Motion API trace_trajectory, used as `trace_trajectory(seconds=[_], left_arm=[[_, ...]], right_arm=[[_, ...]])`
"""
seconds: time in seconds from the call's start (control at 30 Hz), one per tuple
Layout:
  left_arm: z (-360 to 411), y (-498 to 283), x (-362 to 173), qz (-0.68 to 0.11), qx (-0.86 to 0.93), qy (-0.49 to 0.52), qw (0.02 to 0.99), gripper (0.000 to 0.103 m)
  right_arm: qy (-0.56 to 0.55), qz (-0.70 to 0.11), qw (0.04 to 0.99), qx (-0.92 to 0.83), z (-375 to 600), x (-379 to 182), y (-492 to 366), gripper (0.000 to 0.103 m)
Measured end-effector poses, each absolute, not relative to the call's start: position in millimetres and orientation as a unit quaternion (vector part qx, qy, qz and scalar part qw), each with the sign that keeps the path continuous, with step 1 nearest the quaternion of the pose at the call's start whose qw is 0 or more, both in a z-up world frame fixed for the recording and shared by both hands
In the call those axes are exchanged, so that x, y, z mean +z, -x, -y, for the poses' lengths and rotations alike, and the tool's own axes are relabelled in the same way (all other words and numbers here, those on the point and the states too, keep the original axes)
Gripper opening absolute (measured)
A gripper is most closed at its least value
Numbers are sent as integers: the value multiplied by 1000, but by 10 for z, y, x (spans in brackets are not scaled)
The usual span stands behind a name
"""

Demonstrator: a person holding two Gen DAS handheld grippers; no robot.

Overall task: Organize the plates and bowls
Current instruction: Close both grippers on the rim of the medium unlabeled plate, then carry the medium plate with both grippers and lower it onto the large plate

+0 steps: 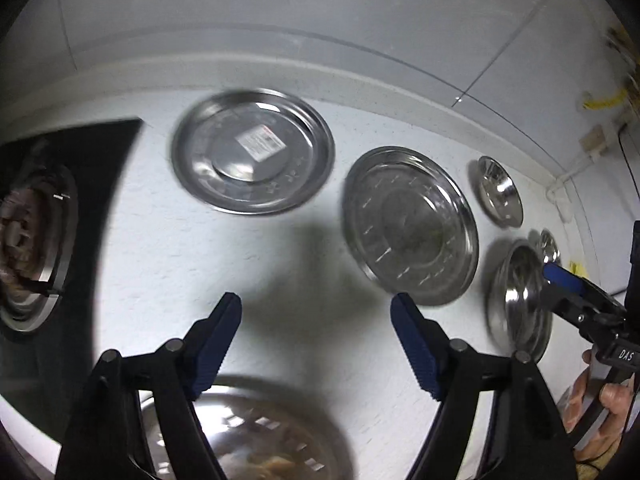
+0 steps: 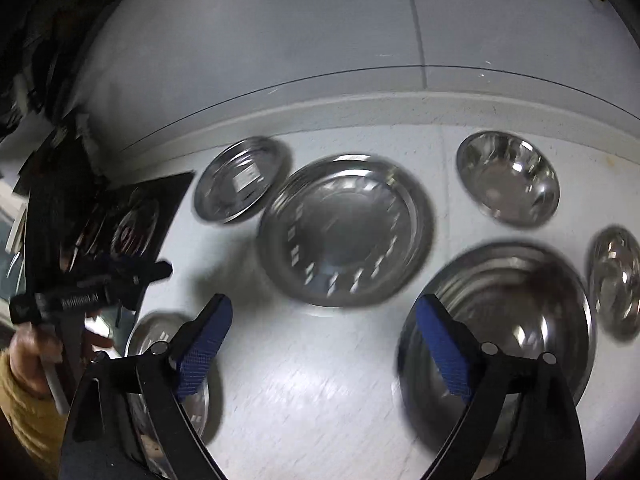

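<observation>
Several steel dishes lie on a white counter [image 1: 224, 248]. In the left wrist view, a labelled plate [image 1: 253, 151] sits at the back and an embossed plate [image 1: 412, 226] to its right. Further right are a big bowl [image 1: 520, 300] and two small bowls [image 1: 500, 192] [image 1: 550, 245]. My left gripper [image 1: 317, 299] hangs open and empty above another plate [image 1: 248, 432]. My right gripper [image 2: 325, 300] is open too, with only bare counter [image 2: 304, 380] between its fingers. Its right finger overlaps the big bowl [image 2: 508, 320]. Behind it lie the embossed plate [image 2: 344, 232] and the labelled plate [image 2: 240, 180].
A black gas stove [image 1: 36, 240] borders the counter on the left and a white tiled wall [image 1: 320, 20] runs behind it. Two small bowls [image 2: 508, 178] [image 2: 614, 284] sit at the right. A hand [image 2: 28, 352] in a yellow sleeve holds the left gripper [image 2: 132, 276].
</observation>
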State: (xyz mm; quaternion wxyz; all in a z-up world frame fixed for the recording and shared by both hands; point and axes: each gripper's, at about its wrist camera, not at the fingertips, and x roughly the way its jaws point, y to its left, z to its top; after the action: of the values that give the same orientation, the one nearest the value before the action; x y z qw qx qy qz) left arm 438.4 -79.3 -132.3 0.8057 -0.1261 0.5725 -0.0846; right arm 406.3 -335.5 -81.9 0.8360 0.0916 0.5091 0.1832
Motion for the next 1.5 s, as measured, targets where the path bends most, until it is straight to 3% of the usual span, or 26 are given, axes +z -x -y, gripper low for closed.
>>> trace_trajectory(seconds=[0.57,0.67,0.83,0.87,0.9,0.93,0.97,1.07,1.2,1.5], left_arm=[[1108,-5073,-1986,-609,-75,210,761,75],[1093,-5122,-2048,-613,-63,212,759,74],[1112,-5195,-2051,-601,-70,216,766,72],[1130,-5201,-2053,-598,-76,215,768,62],[1152,-5206,-2066,-599,-81,216,767,42],[1167,-5210,-2083,-603,-84,217,764,31],[1171,-5205,-2090,-602,-77,212,766,22],[1142,-5190,-2125,-603,-75,211,765,10],[1028,-5121,-2101,-597,-75,222,767,7],[774,-4843,-1570,-565,-95,237,785,7]], right_arm=[[-108,-588,782,179,3402,-1537,-5105,91],[-94,-595,782,163,3412,-1637,-5149,79],[-102,-603,775,158,3438,-1757,-5184,48],[-102,-600,778,156,3461,-1750,-5177,46],[-101,-600,778,155,3481,-1749,-5172,39],[-101,-602,777,156,3497,-1745,-5170,30],[-100,-602,777,154,3509,-1745,-5160,27],[-94,-599,781,148,3537,-1739,-5154,22],[-113,-589,787,147,3611,-1697,-5131,11],[-128,-543,814,161,3571,-1117,-4853,11]])
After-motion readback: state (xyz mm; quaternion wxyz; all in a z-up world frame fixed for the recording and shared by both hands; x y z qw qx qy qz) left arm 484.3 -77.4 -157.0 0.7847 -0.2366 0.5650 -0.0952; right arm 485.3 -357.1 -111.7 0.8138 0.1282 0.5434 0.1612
